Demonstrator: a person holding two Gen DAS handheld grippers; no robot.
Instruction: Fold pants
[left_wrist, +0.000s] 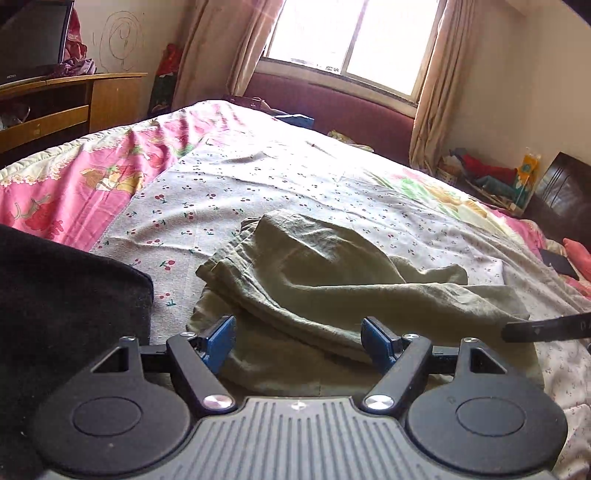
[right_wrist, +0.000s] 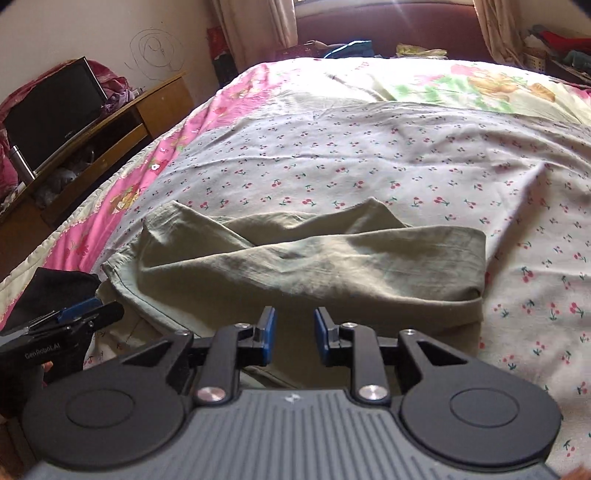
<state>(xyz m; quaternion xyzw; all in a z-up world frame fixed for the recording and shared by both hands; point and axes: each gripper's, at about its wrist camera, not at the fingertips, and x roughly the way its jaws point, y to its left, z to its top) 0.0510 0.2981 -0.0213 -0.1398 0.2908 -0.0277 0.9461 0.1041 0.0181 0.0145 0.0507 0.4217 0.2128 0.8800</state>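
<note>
Both open hand-held grippers just above folded pants.

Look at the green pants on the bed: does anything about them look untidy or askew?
Yes. The pants lie bunched in uneven, overlapping layers on the cherry-print sheet; edges are misaligned and corners poke out.

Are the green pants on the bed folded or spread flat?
Partly folded. The pants lie in rumpled overlapping layers on the bed sheet, with uneven edges. Neither tool holds them.
</note>
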